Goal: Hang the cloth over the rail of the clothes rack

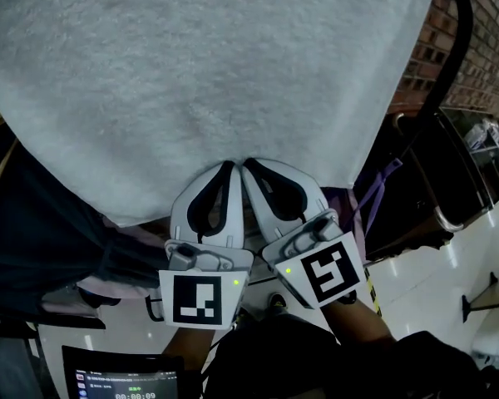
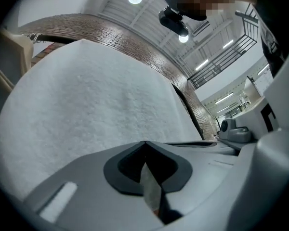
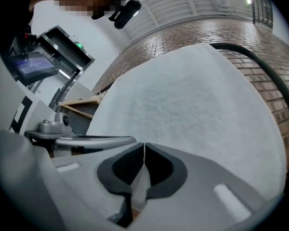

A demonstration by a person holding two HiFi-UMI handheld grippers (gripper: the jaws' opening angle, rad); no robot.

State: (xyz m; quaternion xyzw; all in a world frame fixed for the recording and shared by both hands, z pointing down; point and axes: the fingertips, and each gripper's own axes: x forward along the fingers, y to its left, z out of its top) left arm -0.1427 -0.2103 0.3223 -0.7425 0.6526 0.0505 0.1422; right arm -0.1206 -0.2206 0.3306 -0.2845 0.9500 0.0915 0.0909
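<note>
A large pale grey cloth point(image 1: 200, 81) fills the upper head view and hangs spread out. Its lower edge is pinched by both grippers, held side by side. My left gripper point(image 1: 230, 165) is shut on that edge, and a strip of cloth point(image 2: 151, 191) shows between its closed jaws point(image 2: 145, 142). Right beside it, my right gripper point(image 1: 249, 164) is shut on the same edge, with cloth point(image 3: 139, 186) caught behind its tips point(image 3: 144, 144). A black curved rail point(image 1: 451, 48) rises at the cloth's right side and also shows in the right gripper view point(image 3: 272, 78). Where the cloth meets the rail is hidden.
A brick wall point(image 1: 478, 32) stands at the right. Below it are a chrome tube frame point(image 1: 437, 185) and a purple strap point(image 1: 376, 191). Dark garments point(image 1: 41, 239) hang at the left. A tablet screen point(image 1: 125, 381) sits at the bottom, over white floor point(image 1: 449, 281).
</note>
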